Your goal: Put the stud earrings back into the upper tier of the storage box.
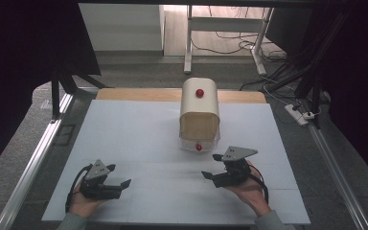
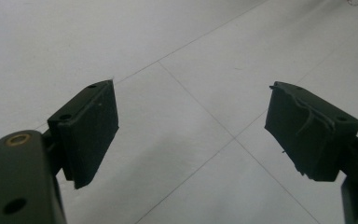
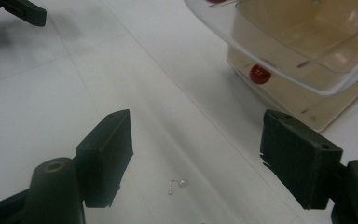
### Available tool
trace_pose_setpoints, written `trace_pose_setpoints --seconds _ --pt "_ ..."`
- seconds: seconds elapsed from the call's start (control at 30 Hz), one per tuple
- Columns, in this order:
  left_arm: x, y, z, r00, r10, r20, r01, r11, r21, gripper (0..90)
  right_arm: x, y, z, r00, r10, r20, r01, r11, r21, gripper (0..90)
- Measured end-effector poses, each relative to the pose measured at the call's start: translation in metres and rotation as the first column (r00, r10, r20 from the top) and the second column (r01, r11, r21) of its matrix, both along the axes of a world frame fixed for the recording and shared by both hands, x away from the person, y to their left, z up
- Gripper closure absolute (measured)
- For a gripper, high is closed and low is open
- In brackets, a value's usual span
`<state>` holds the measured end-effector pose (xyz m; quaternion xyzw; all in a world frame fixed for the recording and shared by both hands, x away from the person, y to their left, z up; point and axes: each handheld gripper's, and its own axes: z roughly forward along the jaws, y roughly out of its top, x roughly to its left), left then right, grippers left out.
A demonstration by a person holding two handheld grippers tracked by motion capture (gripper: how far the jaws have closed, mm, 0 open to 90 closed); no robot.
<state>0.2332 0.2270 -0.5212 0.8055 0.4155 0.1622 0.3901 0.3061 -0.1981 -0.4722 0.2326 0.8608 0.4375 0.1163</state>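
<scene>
— Item one?
— One cream bread box [image 1: 200,112], mid-table, just beyond my right gripper [image 1: 209,166]. My right gripper view adds a small pearl earring [image 3: 177,185] on the white sheet [image 1: 143,139].
— Grippers?
— Two; my left gripper [image 1: 120,175] too. Both jaws wide, holding nothing, touching nothing.
— Knobs?
— Two red knobs [image 1: 200,93], top and front.

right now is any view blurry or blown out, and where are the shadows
High view: bright glare on the floor past the table, dark edges, cream box with red knobs sharp. Right gripper view: clear plastic lid soft, streaked blur on the white tabletop. Left gripper view: evenly lit, mild softness.
</scene>
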Motion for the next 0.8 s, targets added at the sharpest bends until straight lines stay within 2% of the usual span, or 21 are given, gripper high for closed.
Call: trace_pose_setpoints --seconds 0.1,0.23,0.63,0.8 --pt "0.000 -0.001 0.000 1.0000 -0.003 0.001 0.003 1.0000 0.001 16.9 -0.003 0.001 -0.003 0.9998 0.006 0.019 -0.006 1.0000 -0.004 25.6" --pt "-0.001 -0.002 0.001 1.0000 -0.009 0.004 0.009 0.9999 0.006 16.9 -0.005 0.001 -0.002 0.9997 0.007 0.023 -0.007 1.0000 0.006 26.0" --pt "0.000 0.001 0.001 1.0000 0.002 0.007 -0.002 1.0000 0.008 16.1 -0.003 0.007 -0.011 0.9999 0.004 -0.012 -0.004 0.9998 -0.018 27.7" --pt "0.000 0.000 0.000 1.0000 0.002 0.005 -0.002 0.9999 0.014 16.0 0.000 0.011 -0.019 0.9994 -0.016 -0.031 0.014 0.9984 -0.055 30.5"
